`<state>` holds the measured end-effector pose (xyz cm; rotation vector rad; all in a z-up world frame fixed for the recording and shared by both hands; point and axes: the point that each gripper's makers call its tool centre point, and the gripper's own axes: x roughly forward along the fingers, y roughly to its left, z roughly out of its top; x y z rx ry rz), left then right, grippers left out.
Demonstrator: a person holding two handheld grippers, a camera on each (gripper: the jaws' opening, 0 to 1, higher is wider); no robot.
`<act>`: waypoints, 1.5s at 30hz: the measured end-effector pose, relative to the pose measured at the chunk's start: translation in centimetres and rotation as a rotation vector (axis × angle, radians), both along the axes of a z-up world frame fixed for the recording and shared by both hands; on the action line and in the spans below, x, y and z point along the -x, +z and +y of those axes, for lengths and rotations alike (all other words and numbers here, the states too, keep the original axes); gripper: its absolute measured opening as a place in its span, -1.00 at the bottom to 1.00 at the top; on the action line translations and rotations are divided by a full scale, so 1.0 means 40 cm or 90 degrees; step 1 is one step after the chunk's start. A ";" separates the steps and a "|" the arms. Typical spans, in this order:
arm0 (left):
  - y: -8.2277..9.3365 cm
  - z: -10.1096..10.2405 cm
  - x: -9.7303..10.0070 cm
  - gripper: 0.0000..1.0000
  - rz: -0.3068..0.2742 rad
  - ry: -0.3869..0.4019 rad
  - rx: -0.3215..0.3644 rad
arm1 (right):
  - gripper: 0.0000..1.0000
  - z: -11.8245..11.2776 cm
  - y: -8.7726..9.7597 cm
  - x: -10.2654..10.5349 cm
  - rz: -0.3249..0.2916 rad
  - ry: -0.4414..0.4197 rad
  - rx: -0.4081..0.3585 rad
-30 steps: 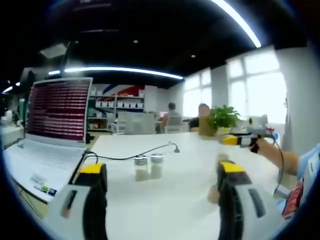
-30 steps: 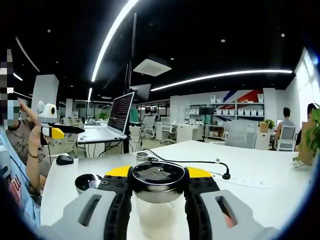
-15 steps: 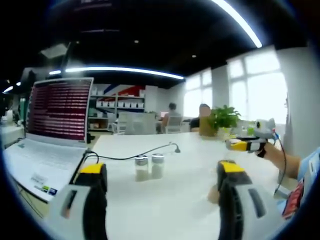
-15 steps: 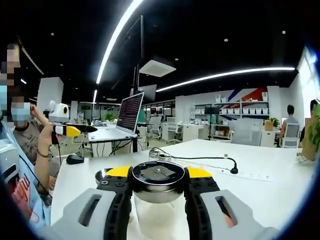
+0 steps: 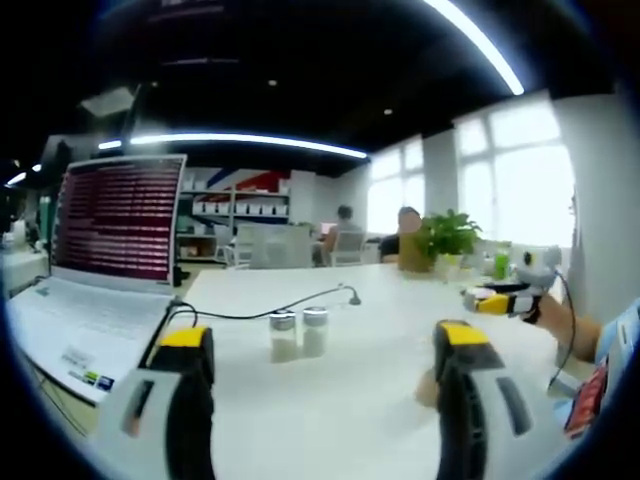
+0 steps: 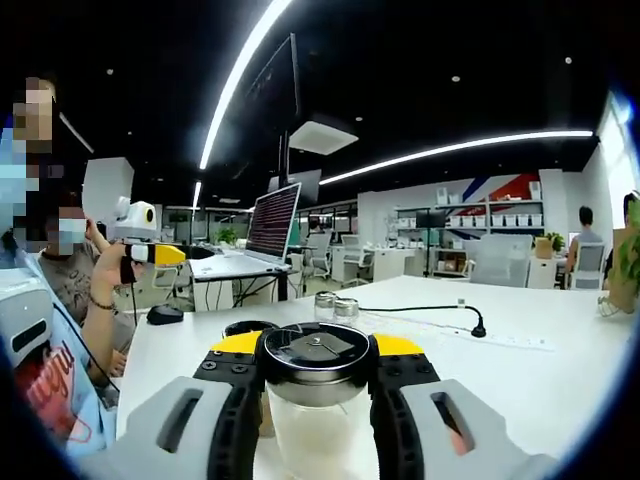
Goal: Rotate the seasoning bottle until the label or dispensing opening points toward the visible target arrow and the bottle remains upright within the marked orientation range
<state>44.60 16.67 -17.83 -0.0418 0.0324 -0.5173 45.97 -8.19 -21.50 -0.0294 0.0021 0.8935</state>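
Your right gripper (image 6: pixel 316 400) clamps the upright seasoning bottle (image 6: pixel 316 395) between its jaws above the white worktop (image 6: pixel 520 380), likely ready for turning, while your left gripper (image 5: pixel 315 400) hangs wide and empty, two small jars (image 5: pixel 298 333) ahead.

Standing upright between the right gripper (image 6: pixel 315 385) jaws, above the white table (image 6: pixel 560 370): clear seasoning bottle (image 6: pixel 314 400), black lid, pale contents showing through.
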 end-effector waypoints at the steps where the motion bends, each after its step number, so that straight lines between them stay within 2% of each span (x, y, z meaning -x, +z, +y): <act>1: 0.000 0.000 0.000 0.94 0.000 0.000 0.000 | -0.21 0.002 -0.002 0.003 -0.002 0.002 0.001; 10: -0.002 -0.005 -0.001 0.94 0.001 -0.002 0.000 | -0.21 -0.004 -0.032 0.012 0.012 0.007 -0.005; 14: 0.009 -0.004 0.000 0.94 -0.003 -0.006 0.021 | -0.21 -0.005 -0.050 0.017 0.016 0.010 -0.007; 19: 0.007 -0.003 0.000 0.94 -0.002 -0.004 0.015 | -0.21 0.003 -0.071 0.022 0.026 0.019 0.004; 21: 0.007 -0.005 0.000 0.94 -0.002 -0.004 0.014 | -0.20 0.009 -0.065 0.027 0.010 0.032 0.004; 22: 0.006 -0.006 0.000 0.94 -0.002 -0.005 0.014 | -0.20 0.013 -0.071 0.036 0.011 0.050 0.012; 23: 0.006 -0.008 0.000 0.94 -0.002 -0.005 0.013 | -0.20 0.012 -0.070 0.038 0.027 0.053 -0.005; 27: 0.003 -0.012 0.001 0.93 0.000 -0.010 0.009 | -0.20 0.011 -0.068 0.040 0.014 0.050 0.009; 38: 0.009 -0.005 0.007 0.93 -0.006 -0.006 0.012 | -0.20 0.014 -0.073 0.038 0.014 0.059 0.014; 45: 0.002 -0.007 0.005 0.92 0.001 -0.004 0.012 | -0.20 0.017 -0.074 0.036 0.016 0.036 0.019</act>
